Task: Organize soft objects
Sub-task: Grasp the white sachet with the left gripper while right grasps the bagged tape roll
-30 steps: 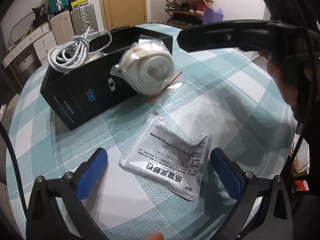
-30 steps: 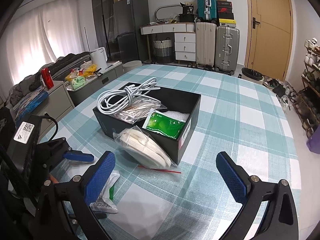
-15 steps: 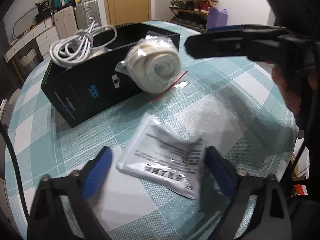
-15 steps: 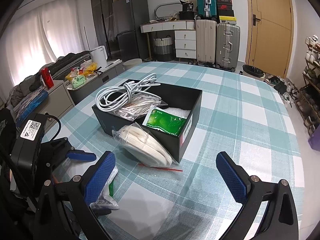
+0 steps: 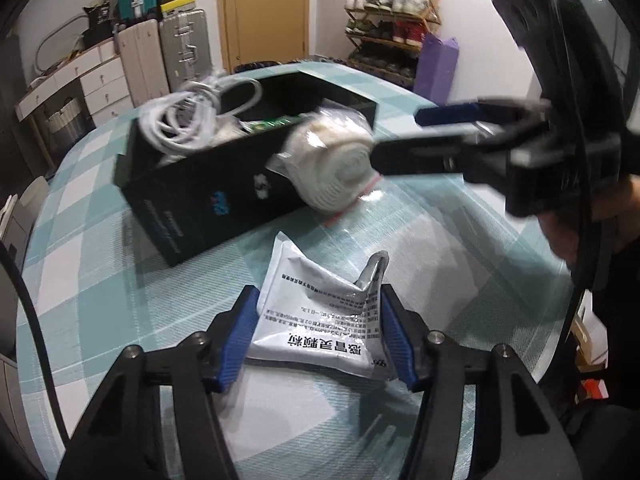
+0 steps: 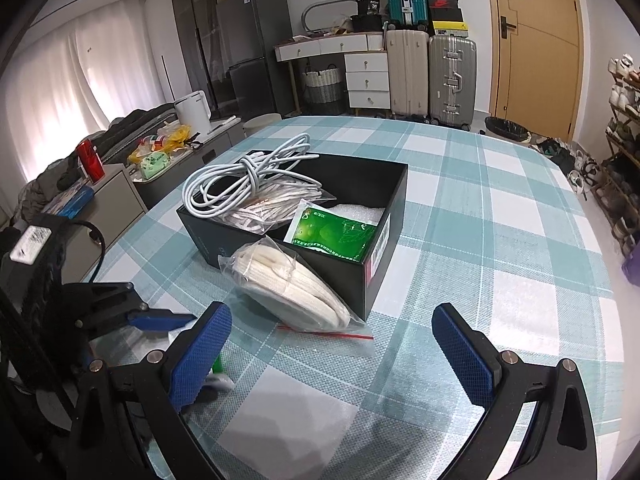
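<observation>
A white sachet (image 5: 320, 320) with black print lies on the checked tablecloth between the blue pads of my left gripper (image 5: 318, 296). The jaws are closing; both pads press its edges and its right corner buckles upward. A black box (image 6: 372, 264) holds a white cable (image 6: 248, 176), bagged cords and a green sachet (image 6: 332, 232). A bagged white roll (image 6: 296, 284) leans against the box's near wall. My right gripper (image 6: 331, 310) hovers open just in front of that roll, nothing between its fingers. In the left wrist view the right gripper (image 5: 460, 132) reaches in beside the roll (image 5: 336, 168).
The round table (image 6: 520, 240) carries a teal and white plaid cloth, bare to the right of the box. A hand (image 5: 560, 232) holds the right gripper's handle. Suitcases, drawers and a shoe rack stand beyond the table.
The left jaws have drawn in from wide open until they squeeze the white sachet, which has crumpled. The right gripper stays open in much the same place.
</observation>
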Available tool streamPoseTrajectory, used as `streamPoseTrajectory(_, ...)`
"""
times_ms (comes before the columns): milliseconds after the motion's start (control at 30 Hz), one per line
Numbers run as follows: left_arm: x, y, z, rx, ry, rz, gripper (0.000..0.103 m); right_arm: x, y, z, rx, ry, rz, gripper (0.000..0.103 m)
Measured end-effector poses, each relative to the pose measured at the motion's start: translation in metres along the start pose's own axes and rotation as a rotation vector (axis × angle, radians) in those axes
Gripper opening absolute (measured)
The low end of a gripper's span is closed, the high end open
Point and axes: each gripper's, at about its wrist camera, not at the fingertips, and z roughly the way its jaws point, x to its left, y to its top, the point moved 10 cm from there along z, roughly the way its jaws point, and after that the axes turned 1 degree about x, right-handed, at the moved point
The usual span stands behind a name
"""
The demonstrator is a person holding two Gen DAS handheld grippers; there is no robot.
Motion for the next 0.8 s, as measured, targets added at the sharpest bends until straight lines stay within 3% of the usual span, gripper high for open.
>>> streamPoseTrajectory(200, 0.025, 0.006, -0.011, -0.045, 0.038, -0.078, 0.059, 0.011, -0.002, 0.011, 0.007, -0.012, 0.0, 0.101)
streamPoseTrajectory(367, 0.043, 0.009, -0.017, -0.067, 0.07, -0.119, 0.059, 0.021, -0.001, 0.015, -0.007, -0.017, 0.001, 0.094)
streamPoseTrajectory(800, 0.07, 0.011, -0.017, -0.075, 0.103, -0.173, 0.059, 0.02, -0.004, 0.036, 0.021, -0.173, 0.023, 0.082)
